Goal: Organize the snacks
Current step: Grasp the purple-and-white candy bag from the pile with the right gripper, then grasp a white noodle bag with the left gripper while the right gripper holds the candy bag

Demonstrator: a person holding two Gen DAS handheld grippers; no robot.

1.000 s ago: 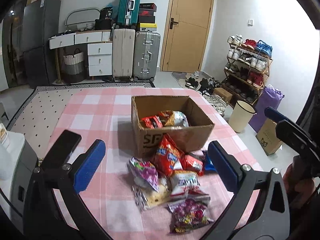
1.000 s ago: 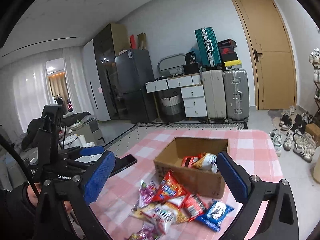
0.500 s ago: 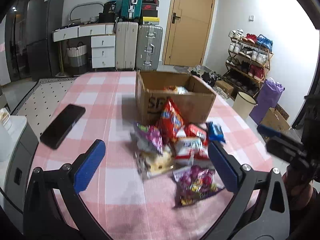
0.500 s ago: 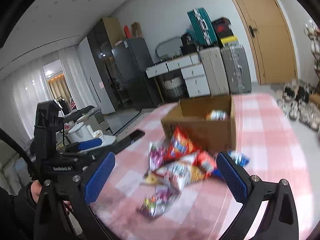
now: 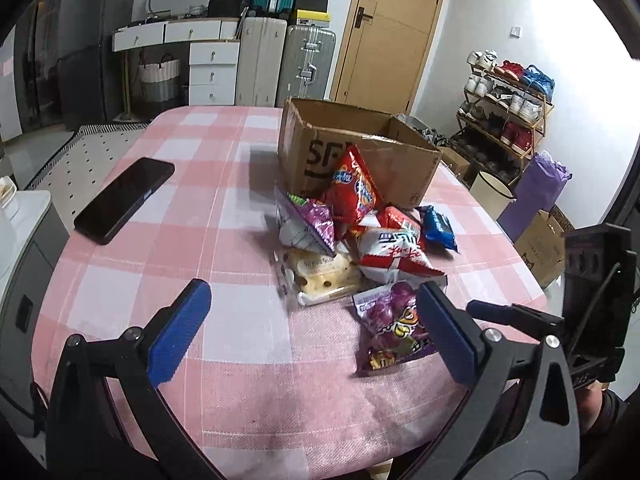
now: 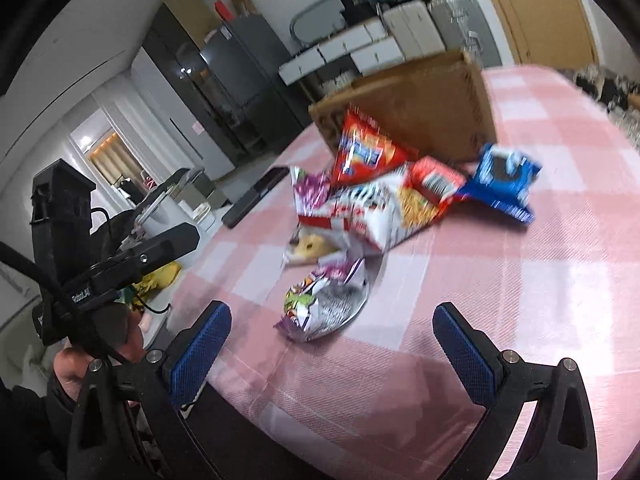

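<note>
My left tongs (image 5: 312, 320) and right tongs (image 6: 332, 340) gape empty over the worktop (image 5: 200, 208); snacks (image 5: 360, 232) at 12 o'clock, before the box (image 5: 360, 152).

Pink-and-white checked tabletop (image 5: 192, 240); brown cardboard box (image 5: 360, 160); red chip bag (image 5: 356, 192); blue cookie packet (image 5: 440, 228); purple candy bag (image 5: 392, 324); black phone (image 5: 124, 198).
</note>
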